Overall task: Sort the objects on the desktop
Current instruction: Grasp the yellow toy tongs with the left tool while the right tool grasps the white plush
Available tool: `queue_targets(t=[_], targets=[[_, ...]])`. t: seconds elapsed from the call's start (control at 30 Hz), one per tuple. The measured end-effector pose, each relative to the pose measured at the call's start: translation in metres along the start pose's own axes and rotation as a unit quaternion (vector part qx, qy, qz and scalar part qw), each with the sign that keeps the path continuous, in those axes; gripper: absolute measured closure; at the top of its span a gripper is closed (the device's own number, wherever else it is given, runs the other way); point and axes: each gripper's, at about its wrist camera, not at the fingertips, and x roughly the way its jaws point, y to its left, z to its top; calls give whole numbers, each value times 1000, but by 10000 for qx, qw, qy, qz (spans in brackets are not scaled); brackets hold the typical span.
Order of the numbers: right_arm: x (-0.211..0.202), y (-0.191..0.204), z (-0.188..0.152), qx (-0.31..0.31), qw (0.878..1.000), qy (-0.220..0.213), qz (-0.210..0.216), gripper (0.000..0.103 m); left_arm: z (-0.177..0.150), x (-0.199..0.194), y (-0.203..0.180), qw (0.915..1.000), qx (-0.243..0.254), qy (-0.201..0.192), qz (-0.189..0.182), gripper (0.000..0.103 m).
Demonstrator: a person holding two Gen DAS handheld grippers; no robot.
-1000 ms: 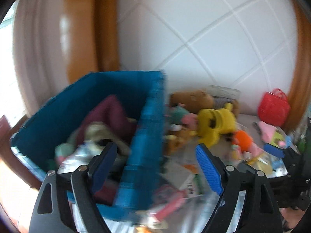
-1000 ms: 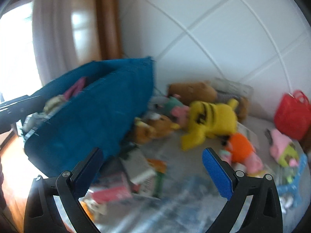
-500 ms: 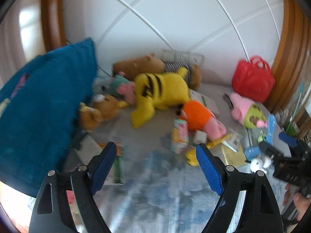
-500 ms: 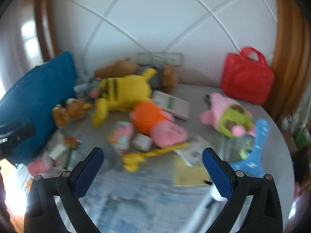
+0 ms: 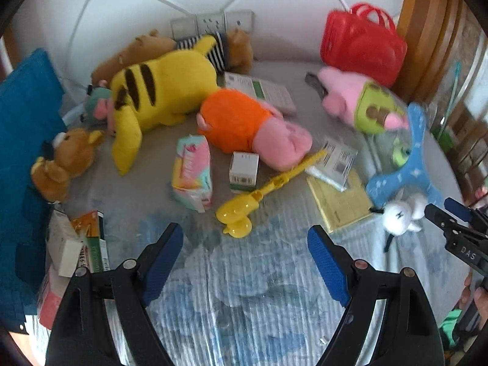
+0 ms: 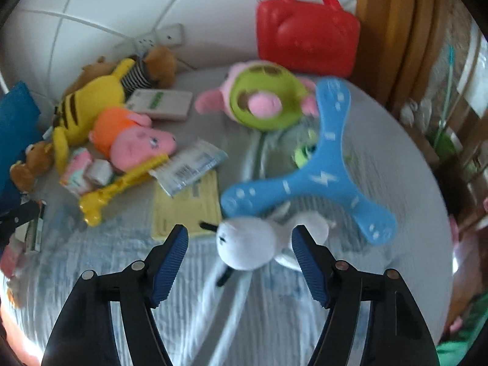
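Round grey counter (image 5: 128, 201), smooth at the back, covered in front by a crinkled, ribbed blue-and-white sheet (image 5: 244, 292). Behind, white wall tiled in large squares with a power strip (image 5: 213, 21) against it; glossy wooden trim (image 6: 387, 30) at the right. Scattered across the counter: soft yellow plush (image 5: 164, 88) with dark stripes, fuzzy brown bear (image 5: 64, 164), orange-and-pink plush (image 5: 250, 128), pink plush in a green hood (image 6: 262, 100). Hard glossy red plastic bag (image 6: 308, 33) at the back right. Flat blue 3-armed boomerang (image 6: 320, 167), shiny yellow plastic toy (image 5: 262, 192), small cardboard boxes (image 5: 244, 167), a pastel tissue pack (image 5: 192, 177), a flat yellow pad (image 6: 189, 207). Blue fabric bin (image 5: 21, 164) at the left edge. Left gripper (image 5: 244, 250) over the bare sheet, fingers (image 5: 161, 262) spread wide, nothing between them. Right gripper (image 6: 241, 256) down over a small fluffy white plush (image 6: 247, 244) lying at the near edge of the boomerang; jaws just closing in, plush between the fingers (image 6: 308, 262), right pad at or almost at its body, left pad apart, not yet squeezed.
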Motion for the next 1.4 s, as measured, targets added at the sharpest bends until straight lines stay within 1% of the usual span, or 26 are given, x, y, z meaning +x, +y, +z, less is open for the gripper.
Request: queue_targets(t=[0.03,0.07,0.1,0.23,0.4,0.43,0.47,0.5,0.67,0.77,0.83,0.9,0.97,1.07,1.13,1.23,1.4], targets=[[8,-2,-5,29,10000,72,-14,21,0,6,-1,10000,11,52,2,19],[13,-2,-7,33,9999,118,-30,16,0,12,-1,9999,18,110,16,19],[18,-2,-10,36,9998,163,-47,15,-1,18,-1,9999,26,168,30,19],[40,-4,-14,36,9996,234,-171,15,-3,45,-1,9991,34,416,116,19],[67,-3,-16,-214,9984,318,-421,15,-3,83,5,9975,-127,658,232,19],[72,-3,-16,-259,9980,361,-453,19,-2,89,6,9972,-160,687,249,19],[76,-2,-17,-307,9977,424,-440,27,-1,95,7,9970,-196,706,255,19],[77,-4,-17,-273,9983,452,-241,42,1,101,8,9971,-221,692,240,19],[74,-10,-14,-245,9986,452,-124,43,6,127,7,9960,-265,754,390,19],[74,-12,-14,-200,9988,439,-66,43,5,138,9,9959,-353,720,416,19],[74,-11,-15,-205,9989,416,-64,43,6,142,11,9963,-450,596,433,24],[75,-12,-15,-227,9990,377,-57,43,8,145,14,9965,-556,472,414,34],[77,-11,-14,-249,9990,367,-52,42,10,147,14,9964,-602,444,391,43],[77,-9,-13,-304,9988,377,-90,43,9,145,14,9963,-628,417,403,43],[74,-7,-12,-323,9988,361,-90,47,5,134,16,9963,-659,379,412,43],[64,-3,-11,-355,9990,280,-31,52,3,110,21,9964,-694,278,403,43],[35,17,-5,-498,9985,38,231,61,0,57,32,9962,-749,-58,443,43]])
